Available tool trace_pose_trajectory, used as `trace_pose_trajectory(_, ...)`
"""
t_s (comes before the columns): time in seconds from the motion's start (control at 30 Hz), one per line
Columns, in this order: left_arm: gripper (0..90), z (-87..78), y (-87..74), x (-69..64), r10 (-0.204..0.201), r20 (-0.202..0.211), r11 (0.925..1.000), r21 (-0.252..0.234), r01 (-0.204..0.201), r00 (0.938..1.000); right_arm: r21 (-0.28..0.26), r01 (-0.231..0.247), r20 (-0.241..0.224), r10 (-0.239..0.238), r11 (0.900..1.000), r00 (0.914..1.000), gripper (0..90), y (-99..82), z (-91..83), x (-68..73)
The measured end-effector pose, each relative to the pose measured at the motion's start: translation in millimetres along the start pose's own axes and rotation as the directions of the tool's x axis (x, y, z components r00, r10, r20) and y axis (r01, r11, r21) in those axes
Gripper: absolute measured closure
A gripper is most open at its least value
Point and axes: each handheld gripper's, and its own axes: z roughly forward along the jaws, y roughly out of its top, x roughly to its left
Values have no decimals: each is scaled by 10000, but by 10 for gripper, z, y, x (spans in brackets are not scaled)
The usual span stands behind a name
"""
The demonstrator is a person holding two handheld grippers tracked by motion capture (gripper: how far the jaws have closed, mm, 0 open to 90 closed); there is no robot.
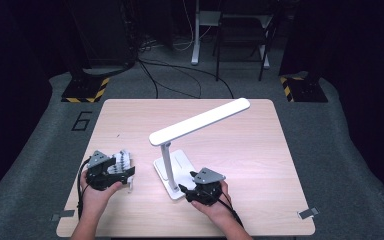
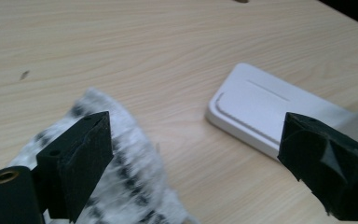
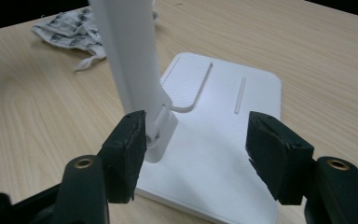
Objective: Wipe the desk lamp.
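Observation:
A white desk lamp stands mid-table, its base (image 1: pixel 179 169) flat on the wood, its stem (image 1: pixel 167 161) upright and its long head (image 1: pixel 200 121) slanting up to the right. In the right gripper view my right gripper (image 3: pixel 196 130) is open over the near end of the base (image 3: pixel 228 107); one jaw stands just beside the stem's hinge (image 3: pixel 128 56), with nothing pinched. A white cloth with black print (image 1: pixel 122 161) lies left of the lamp. My left gripper (image 2: pixel 193 135) is open above the table, with the cloth (image 2: pixel 130 172) under its left jaw and the base (image 2: pixel 261 107) ahead.
The wooden table (image 1: pixel 260 150) has bare room to the right of the lamp and at the back. Beyond its far edge the grey floor holds cables and stand legs (image 1: pixel 197 50). A person's hands hold both grippers at the near edge.

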Motion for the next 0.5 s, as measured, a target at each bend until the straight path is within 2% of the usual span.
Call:
trace_pose_trajectory(0.1, 158, -16, 42, -93, 257, 228, 9993, -260, -251, 9994, 31, -335, 148, 335, 9994, 9993, 347, -13, -31, -48)
trace_pose_trajectory(0.17, 189, -22, 71, -148, 420, 256, 9984, -400, -410, 9988, -19, -387, 212, 387, 9992, 9990, 334, -23, -52, -82)
trace_pose_trajectory(0.27, 258, -30, 85, -202, 448, 562, 9984, -378, -427, 9974, -75, -462, 294, 464, 9989, 9985, 341, -32, -76, -121)
trace_pose_trajectory(0.37, 326, -13, 81, -237, 553, 913, 9981, -328, -525, 9943, -110, -375, 355, 379, 9992, 9987, 384, -47, -82, -167)
trace_pose_trajectory(0.5, 343, -4, 96, -306, 836, 1236, 9964, -209, -816, 9888, -125, -310, 420, 315, 9994, 9986, 442, -56, -88, -193)
